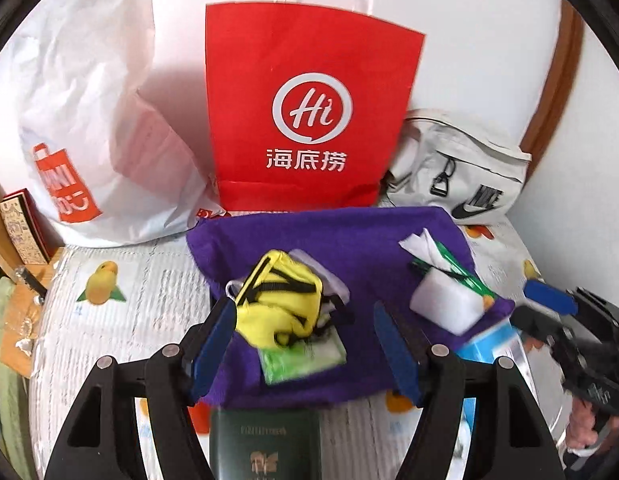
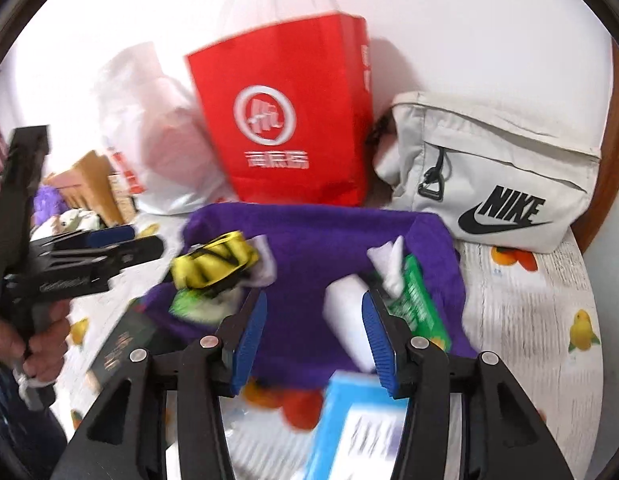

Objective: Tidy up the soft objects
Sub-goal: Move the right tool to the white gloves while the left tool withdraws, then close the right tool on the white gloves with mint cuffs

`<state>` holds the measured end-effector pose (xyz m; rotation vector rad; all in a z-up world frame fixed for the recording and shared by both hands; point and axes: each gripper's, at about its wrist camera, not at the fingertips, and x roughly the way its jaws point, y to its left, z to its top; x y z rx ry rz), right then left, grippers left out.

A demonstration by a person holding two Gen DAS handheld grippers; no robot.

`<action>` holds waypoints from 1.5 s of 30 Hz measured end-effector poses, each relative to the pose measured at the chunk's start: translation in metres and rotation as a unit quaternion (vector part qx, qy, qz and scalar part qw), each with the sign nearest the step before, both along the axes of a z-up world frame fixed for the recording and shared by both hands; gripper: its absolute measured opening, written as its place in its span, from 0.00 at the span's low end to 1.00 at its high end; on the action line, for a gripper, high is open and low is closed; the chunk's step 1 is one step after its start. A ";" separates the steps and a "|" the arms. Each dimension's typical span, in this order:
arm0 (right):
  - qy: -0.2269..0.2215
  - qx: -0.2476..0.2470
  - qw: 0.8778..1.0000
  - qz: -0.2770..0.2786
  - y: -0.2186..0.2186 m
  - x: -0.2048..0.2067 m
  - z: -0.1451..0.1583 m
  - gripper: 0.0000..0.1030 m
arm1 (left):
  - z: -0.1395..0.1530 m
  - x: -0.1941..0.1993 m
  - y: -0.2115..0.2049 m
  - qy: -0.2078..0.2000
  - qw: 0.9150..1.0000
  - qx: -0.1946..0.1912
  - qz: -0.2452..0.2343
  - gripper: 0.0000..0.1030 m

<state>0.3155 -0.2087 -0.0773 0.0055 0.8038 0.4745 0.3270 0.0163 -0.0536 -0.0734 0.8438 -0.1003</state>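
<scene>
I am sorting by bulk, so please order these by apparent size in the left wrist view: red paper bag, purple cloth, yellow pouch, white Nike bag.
1. red paper bag
2. purple cloth, nearer the camera, so its rank against the red bag is unsure
3. white Nike bag, farther away
4. yellow pouch

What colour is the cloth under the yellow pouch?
Purple cloth; clearest in the left wrist view.

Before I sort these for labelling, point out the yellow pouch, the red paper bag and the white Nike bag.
yellow pouch (image 1: 279, 300): left wrist view, its zipped front.
red paper bag (image 1: 309, 80): left wrist view, front panel.
white Nike bag (image 2: 497, 176): right wrist view, front pocket.
</scene>
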 end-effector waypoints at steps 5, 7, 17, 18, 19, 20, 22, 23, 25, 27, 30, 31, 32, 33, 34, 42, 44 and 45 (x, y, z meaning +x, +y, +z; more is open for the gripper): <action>-0.008 0.009 1.000 0.027 0.007 -0.063 0.007 0.54 | 0.007 -0.038 0.008 0.003 1.000 -0.024 0.007 0.67; -0.003 0.001 1.000 0.027 0.009 -0.086 0.002 0.54 | 0.006 -0.056 0.014 0.009 0.999 -0.033 0.015 0.67; 0.060 -0.002 0.998 0.014 0.012 -0.153 -0.051 0.70 | -0.013 -0.131 0.032 0.014 0.998 -0.054 0.029 0.67; 0.066 -0.010 0.998 0.015 0.017 -0.158 -0.060 0.70 | -0.017 -0.136 0.032 0.018 0.998 -0.054 0.030 0.67; 0.069 -0.017 0.997 0.015 0.020 -0.161 -0.067 0.70 | -0.021 -0.140 0.033 0.021 0.998 -0.053 0.029 0.67; 0.068 -0.024 0.997 0.012 0.025 -0.164 -0.073 0.70 | -0.026 -0.145 0.033 0.023 0.998 -0.052 0.028 0.67; 0.066 -0.026 0.997 0.004 0.030 -0.167 -0.082 0.70 | -0.033 -0.153 0.034 0.029 0.998 -0.052 0.026 0.67; 0.069 -0.027 0.997 0.003 0.034 -0.167 -0.087 0.70 | -0.036 -0.157 0.034 0.030 0.998 -0.054 0.023 0.67; 0.071 -0.035 0.997 -0.005 0.039 -0.164 -0.096 0.70 | -0.042 -0.165 0.036 0.032 0.998 -0.056 0.017 0.67; 0.075 -0.043 0.996 -0.016 0.043 -0.161 -0.105 0.74 | -0.047 -0.170 0.038 0.035 0.998 -0.057 0.014 0.67; 0.088 -0.054 0.994 -0.029 0.049 -0.153 -0.120 0.77 | -0.056 -0.175 0.043 0.042 0.997 -0.061 0.016 0.67; 0.087 -0.060 0.994 -0.036 0.051 -0.151 -0.124 0.78 | -0.059 -0.176 0.043 0.045 0.997 -0.063 0.014 0.67; 0.075 -0.068 0.994 -0.042 0.053 -0.151 -0.125 0.80 | -0.063 -0.177 0.044 0.048 0.997 -0.064 0.013 0.67; 0.072 -0.080 0.993 -0.048 0.057 -0.150 -0.127 0.81 | -0.065 -0.178 0.045 0.051 0.997 -0.064 0.013 0.67; 0.070 -0.090 0.992 -0.050 0.059 -0.149 -0.128 0.81 | -0.067 -0.178 0.045 0.053 0.996 -0.065 0.013 0.67; 0.099 -0.011 0.994 -0.034 0.052 -0.134 -0.117 0.12 | -0.081 -0.177 0.052 0.065 0.995 -0.078 0.011 0.67; 0.090 0.016 0.995 -0.031 0.047 -0.134 -0.107 0.12 | -0.082 -0.177 0.054 0.065 0.995 -0.079 0.013 0.67; 0.082 0.019 0.996 -0.031 0.047 -0.135 -0.103 0.11 | -0.082 -0.178 0.055 0.065 0.995 -0.079 0.014 0.67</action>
